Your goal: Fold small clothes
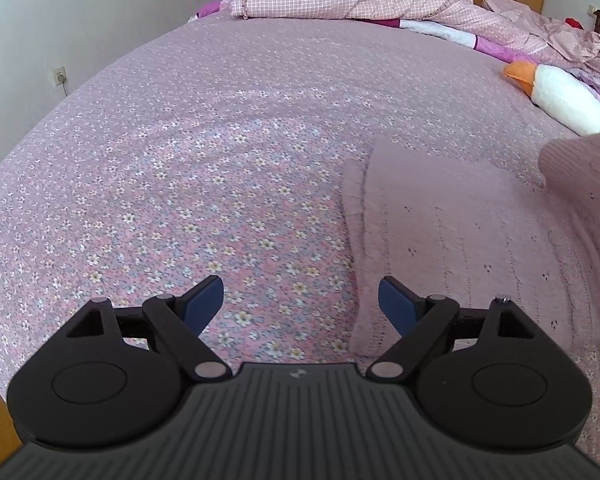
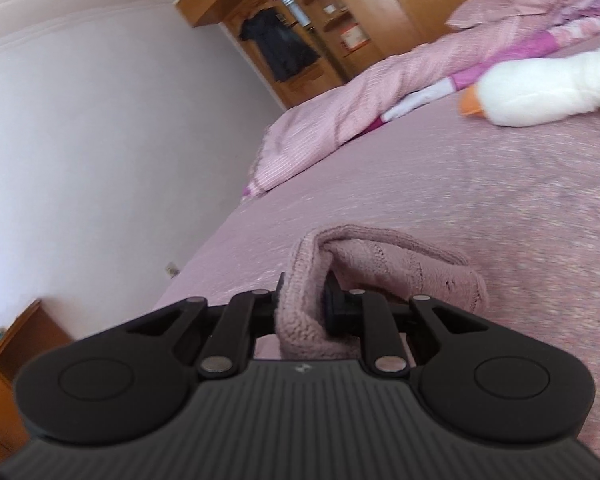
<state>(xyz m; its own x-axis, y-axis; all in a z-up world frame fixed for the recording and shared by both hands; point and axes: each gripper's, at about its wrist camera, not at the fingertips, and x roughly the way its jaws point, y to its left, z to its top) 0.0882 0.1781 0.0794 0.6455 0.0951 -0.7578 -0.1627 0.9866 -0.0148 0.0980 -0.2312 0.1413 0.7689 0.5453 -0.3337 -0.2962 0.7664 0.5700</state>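
Presently, in the left wrist view, we see the left gripper (image 1: 302, 300) with its fingers spread wide and holding nothing, poised low over the bed (image 1: 204, 184) just beside the near left edge of the sweater (image 1: 460, 248). The sweater lies flat on the bed to the right of this gripper, and one part of it rises into the frame at far right, lifted. It is a pale pink knit with ribbed lines, small eyelet holes and a banded left edge. We judge the step in hand to be a fold of the raised part across the flat body; to do it well, we would pin or steady the flat edge with the left gripper so the body does not drag. In the right wrist view, the right gripper (image 2: 304, 300) has its fingers closed on a thick, bunched ribbed edge of the sweater, held above the bed. We should carry this edge level, keep the grip firm, and lay it square before release. A plush goose (image 2: 540, 92) lies well apart.
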